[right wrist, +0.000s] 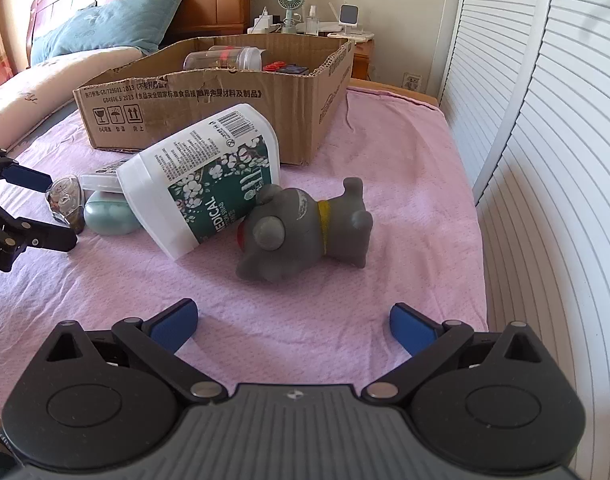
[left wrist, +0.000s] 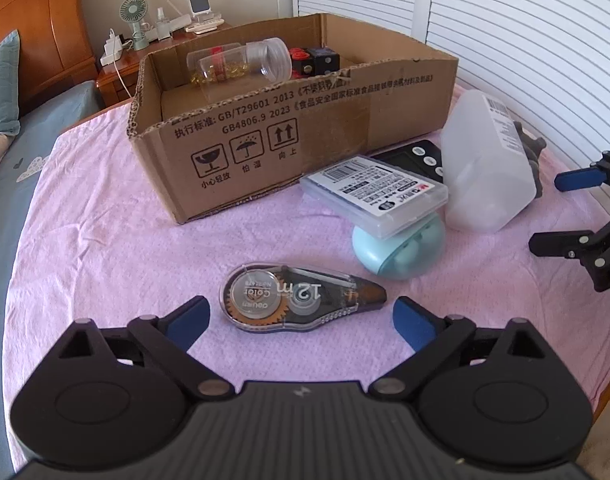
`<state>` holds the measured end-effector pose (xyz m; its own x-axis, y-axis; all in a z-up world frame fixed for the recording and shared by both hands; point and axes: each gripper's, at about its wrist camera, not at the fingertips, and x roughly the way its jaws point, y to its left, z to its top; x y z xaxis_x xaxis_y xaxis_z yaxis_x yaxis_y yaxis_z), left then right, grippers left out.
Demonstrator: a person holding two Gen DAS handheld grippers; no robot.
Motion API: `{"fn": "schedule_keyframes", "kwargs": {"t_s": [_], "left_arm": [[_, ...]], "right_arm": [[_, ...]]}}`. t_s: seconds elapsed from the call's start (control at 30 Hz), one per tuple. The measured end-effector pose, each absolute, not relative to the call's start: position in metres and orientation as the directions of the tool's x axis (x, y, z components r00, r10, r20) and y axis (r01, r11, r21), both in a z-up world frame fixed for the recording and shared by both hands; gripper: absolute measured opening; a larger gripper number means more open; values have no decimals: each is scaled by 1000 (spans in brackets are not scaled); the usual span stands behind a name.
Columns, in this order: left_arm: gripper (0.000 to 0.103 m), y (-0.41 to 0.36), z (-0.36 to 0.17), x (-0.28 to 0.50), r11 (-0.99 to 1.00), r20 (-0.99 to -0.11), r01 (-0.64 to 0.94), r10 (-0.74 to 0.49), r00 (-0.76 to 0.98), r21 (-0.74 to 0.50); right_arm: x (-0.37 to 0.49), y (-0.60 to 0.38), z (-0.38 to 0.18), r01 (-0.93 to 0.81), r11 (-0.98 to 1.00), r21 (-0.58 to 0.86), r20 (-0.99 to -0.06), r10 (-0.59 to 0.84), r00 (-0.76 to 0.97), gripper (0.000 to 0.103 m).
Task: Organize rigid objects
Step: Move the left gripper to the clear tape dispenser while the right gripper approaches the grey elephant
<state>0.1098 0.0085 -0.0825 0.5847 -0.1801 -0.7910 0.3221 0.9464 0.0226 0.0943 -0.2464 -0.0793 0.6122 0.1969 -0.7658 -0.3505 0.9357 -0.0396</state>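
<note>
A pink cloth covers the bed, with white shutters to the right. The left gripper, fingers spread and empty, flanks the correction tape. The right gripper, fingers likewise spread, faces the grey toy dog; the cardboard box sits beyond.

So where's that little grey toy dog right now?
The grey toy dog lies on its side on the pink cloth, mid-frame in the right wrist view, its head against the white swab tub, in front of the cardboard box.
</note>
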Motion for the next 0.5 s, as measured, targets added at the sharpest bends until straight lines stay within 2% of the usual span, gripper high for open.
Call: {"fn": "schedule_keyframes", "kwargs": {"t_s": [0.07, 0.5], "left_arm": [[101, 12, -84, 113, 952, -797, 307, -198, 571, -17], [103, 10, -86, 112, 961, -784, 275, -184, 593, -18]], "right_arm": [[100, -247, -79, -355, 934, -39, -765, 201, 612, 103], [136, -239, -79, -384, 919, -83, -754, 194, 627, 103]]}}
